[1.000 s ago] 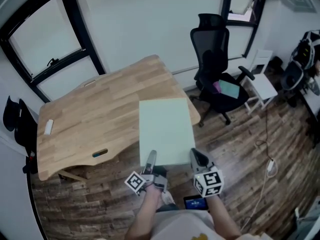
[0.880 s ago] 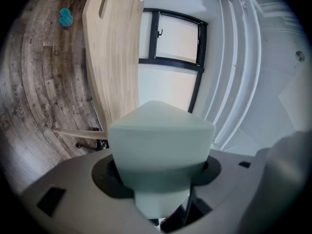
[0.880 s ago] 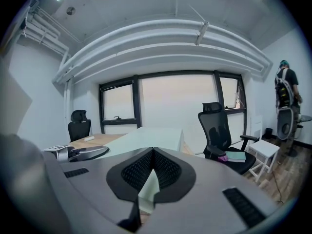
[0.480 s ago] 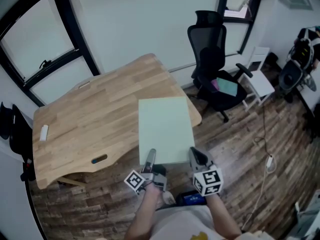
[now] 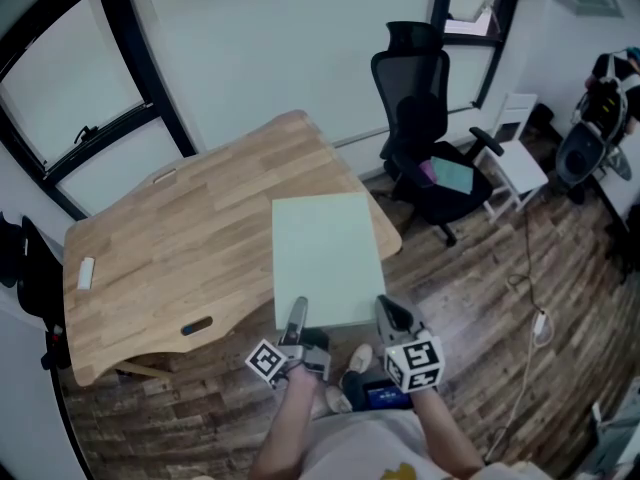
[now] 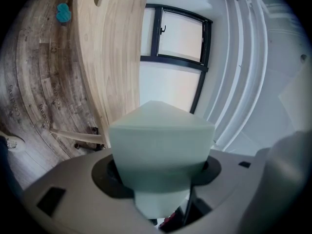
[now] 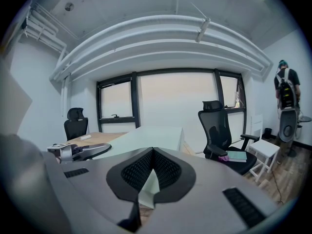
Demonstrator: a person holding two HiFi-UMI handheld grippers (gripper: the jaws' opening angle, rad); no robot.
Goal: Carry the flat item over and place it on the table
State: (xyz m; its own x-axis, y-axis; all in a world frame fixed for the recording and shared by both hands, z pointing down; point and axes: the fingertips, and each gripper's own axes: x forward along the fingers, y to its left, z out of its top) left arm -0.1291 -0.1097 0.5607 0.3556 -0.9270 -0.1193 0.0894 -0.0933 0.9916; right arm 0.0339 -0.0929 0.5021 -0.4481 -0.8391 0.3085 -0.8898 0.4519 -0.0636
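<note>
- While pinched by the left tongs (image 5: 299, 314) and right tongs (image 5: 386, 313), the pale green flat panel (image 5: 325, 258) is held ahead, partly over the light wooden desk (image 5: 180, 238).
- Carrying is judged unfinished; lowering flat onto the desk is called for.

A black office chair (image 5: 425, 118) stood on the wooden plank floor (image 5: 500, 293), with a flat teal pad (image 5: 459, 177) and something pink (image 5: 431, 173) on its seat. A small white stool (image 5: 522, 173) stood just beside it. Nearer, a white plug (image 5: 541, 326) lay on the floor. Black-framed windows (image 5: 70, 73) lined the wall. A second black chair (image 7: 75, 123) stood farther off.
</note>
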